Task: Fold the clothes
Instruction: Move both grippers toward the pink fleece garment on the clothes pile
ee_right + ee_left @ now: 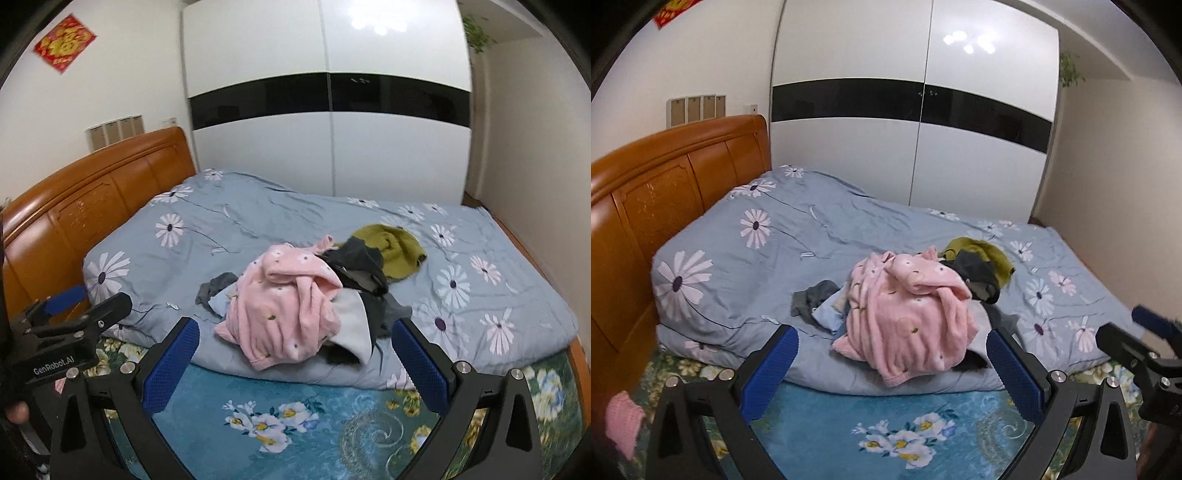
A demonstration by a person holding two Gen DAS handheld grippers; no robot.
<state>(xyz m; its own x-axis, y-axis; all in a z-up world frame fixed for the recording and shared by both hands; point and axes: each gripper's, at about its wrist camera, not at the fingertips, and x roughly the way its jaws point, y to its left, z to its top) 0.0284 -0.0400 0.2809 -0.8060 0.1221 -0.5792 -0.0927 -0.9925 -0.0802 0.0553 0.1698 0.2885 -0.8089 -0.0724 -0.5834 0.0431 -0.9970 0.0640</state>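
Note:
A heap of clothes lies on the blue-grey flowered quilt [820, 229] [258, 218]. On top is a pink fleece garment [905, 310] [284, 310]. Behind it are dark grey clothes [975, 273] [358, 266] and an olive-green garment [982, 251] [395, 247]; a light blue piece [827, 314] and a grey piece [809, 299] stick out at the left. My left gripper [890, 354] is open and empty, short of the heap. My right gripper [295, 343] is open and empty, also short of the heap. Each gripper shows at the edge of the other's view.
A teal flowered sheet [886, 424] [288, 413] covers the bed's near edge. An orange wooden headboard [676, 177] [92, 203] stands at the left. A white wardrobe with a black band [908, 103] [328, 96] is behind. A pink item [622, 421] lies low left.

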